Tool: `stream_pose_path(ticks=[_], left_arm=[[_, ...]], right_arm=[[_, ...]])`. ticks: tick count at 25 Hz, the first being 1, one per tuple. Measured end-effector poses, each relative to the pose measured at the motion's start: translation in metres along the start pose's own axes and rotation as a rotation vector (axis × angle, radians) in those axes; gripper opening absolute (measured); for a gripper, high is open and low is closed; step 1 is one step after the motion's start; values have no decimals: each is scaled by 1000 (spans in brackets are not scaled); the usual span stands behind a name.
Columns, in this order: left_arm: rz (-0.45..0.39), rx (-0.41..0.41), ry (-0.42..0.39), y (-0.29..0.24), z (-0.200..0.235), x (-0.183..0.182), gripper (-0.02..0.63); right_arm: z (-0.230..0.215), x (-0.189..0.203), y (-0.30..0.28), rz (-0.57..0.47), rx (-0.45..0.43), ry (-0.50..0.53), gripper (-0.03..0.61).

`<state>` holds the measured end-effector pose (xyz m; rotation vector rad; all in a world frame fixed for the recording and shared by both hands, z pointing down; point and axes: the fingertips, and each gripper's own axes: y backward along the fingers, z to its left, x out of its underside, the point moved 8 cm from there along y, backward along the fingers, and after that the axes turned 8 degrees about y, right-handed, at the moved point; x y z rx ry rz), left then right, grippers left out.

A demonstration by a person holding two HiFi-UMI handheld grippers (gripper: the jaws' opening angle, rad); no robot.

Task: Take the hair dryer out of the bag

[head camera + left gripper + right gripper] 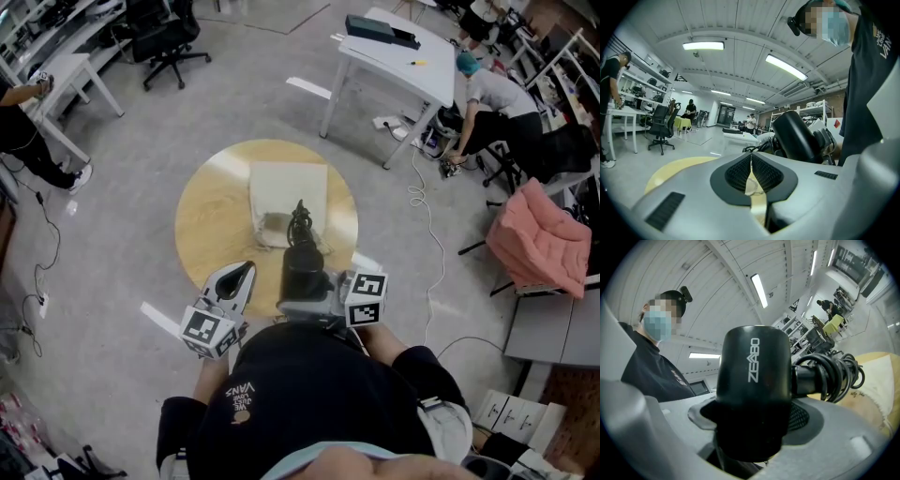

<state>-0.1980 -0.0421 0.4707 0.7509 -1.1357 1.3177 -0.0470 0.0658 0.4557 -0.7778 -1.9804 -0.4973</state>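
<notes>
Hair dryer (pixel 303 265) lies lengthwise toward bag (pixel 284 186), clamped in right gripper (pixel 309 298); left gripper's (pixel 244 270) jaws pressed together.

Hidden parts
The hair dryer (pixel 752 376) blocks the gap between the jaws of the right gripper (pixel 754 416); the person's torso (pixel 309 403) hides both hands from above.

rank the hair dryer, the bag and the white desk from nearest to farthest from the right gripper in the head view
1. hair dryer: clamped in the fingers of the right gripper.
2. bag: just ahead, lying on the round table.
3. white desk: far off, at the view's upper right.
</notes>
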Motion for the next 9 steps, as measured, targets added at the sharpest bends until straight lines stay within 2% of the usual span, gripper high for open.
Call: stream_pose_path(ticks=[9], left_arm=[[6, 22, 15, 2, 2, 8, 21]], right_arm=[[0, 6, -6, -4, 2, -2, 359]])
